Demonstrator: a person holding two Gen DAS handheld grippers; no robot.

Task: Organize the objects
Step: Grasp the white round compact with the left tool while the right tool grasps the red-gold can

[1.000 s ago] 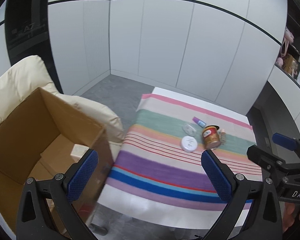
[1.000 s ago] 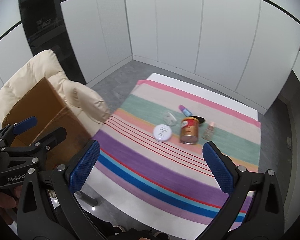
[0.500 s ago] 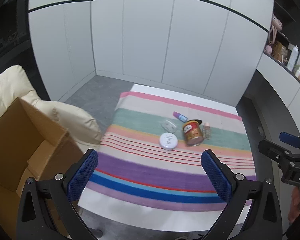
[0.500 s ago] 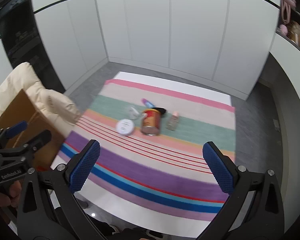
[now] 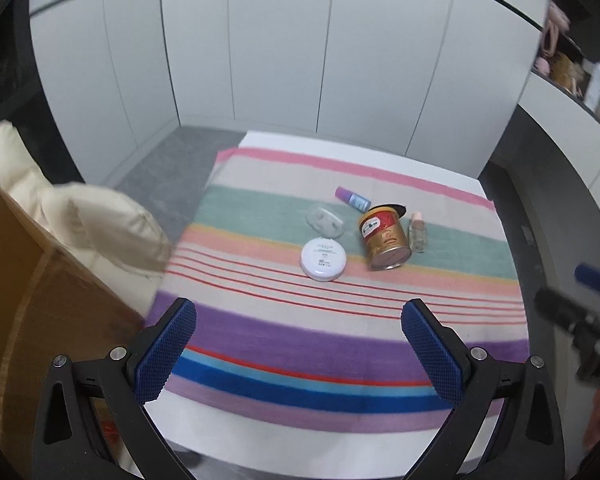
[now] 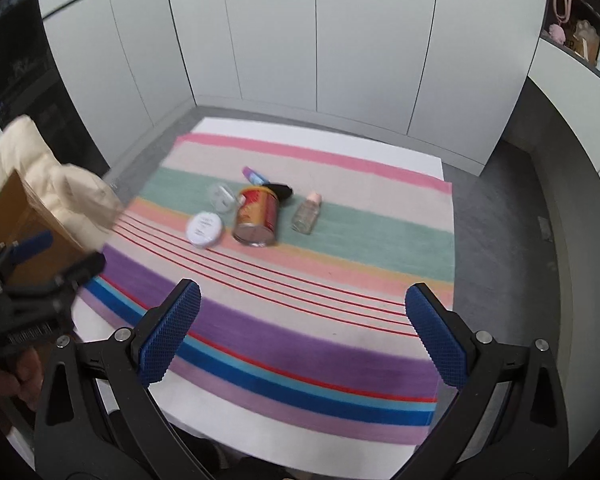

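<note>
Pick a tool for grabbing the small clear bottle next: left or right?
Right, probably. The clear bottle lies on the can's right side, nearer the right tool. The left tool sits by the cardboard box. Both open, empty.

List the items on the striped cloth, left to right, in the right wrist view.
White compact → red-gold can → clear bottle. The clear case and purple tube overlap these in x, so I've left them out.
</note>
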